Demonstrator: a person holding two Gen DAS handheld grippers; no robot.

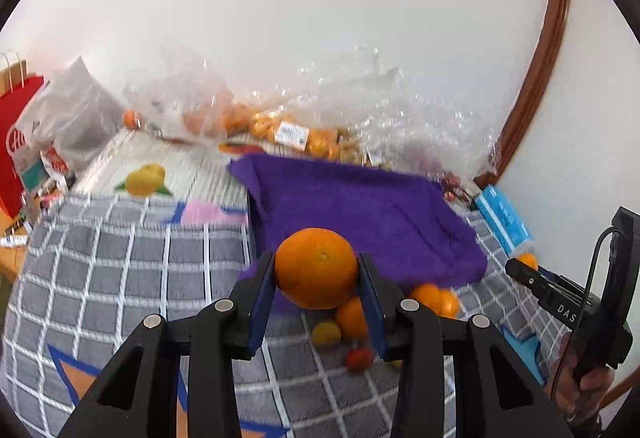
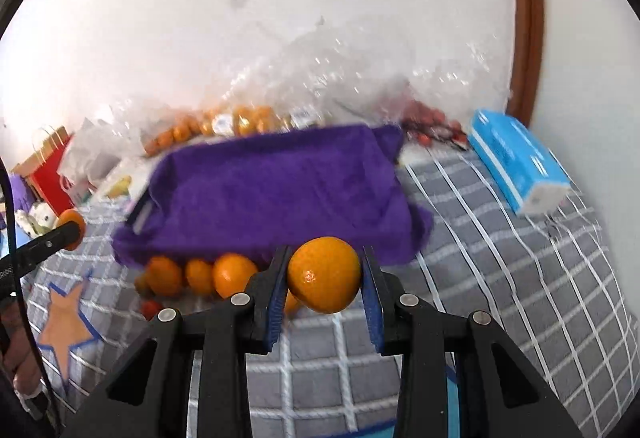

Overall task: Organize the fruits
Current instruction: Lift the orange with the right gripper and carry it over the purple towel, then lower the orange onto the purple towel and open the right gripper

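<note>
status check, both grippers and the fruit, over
Left gripper shut on large orange. Right gripper shut on small orange. Purple towel ahead, bare. Loose fruit at its near edge.

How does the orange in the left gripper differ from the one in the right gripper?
The left gripper holds a round, matte orange. The fruit in the right gripper is a glossier, more lopsided orange, bulging toward its lower right. Both are clamped between blue pads, lifted clear of the checked cloth.
</note>
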